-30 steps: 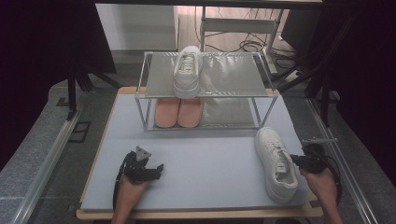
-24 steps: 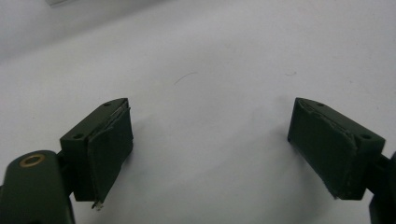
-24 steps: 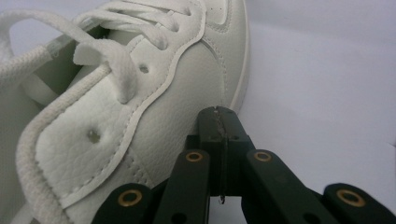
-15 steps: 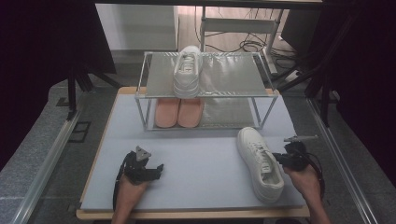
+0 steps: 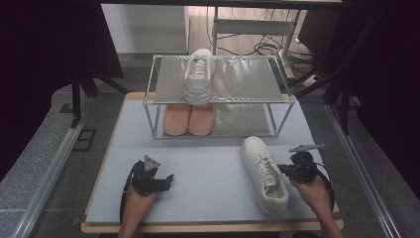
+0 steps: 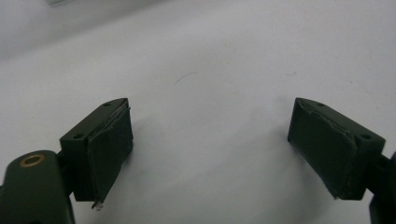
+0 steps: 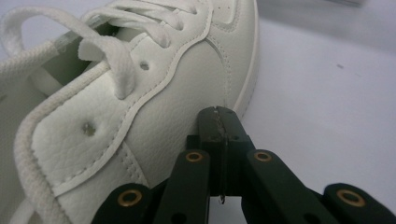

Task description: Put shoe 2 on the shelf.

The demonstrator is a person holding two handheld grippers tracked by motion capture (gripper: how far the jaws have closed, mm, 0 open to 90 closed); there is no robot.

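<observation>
— Right gripper (image 7: pixel 219 116)?
— Pressing, jaws closed together, against the shoe (image 5: pixel 265 173) side, seemingly touching; lying on the surface (image 5: pixel 208 168) before the rack (image 5: pixel 218 94).
— Left gripper (image 6: pixel 210 154)?
— Gaping wide, empty, resting low.

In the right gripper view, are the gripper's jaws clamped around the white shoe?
No: the right gripper has its jaws shut together, tips pressing against the side of the white shoe.
</observation>
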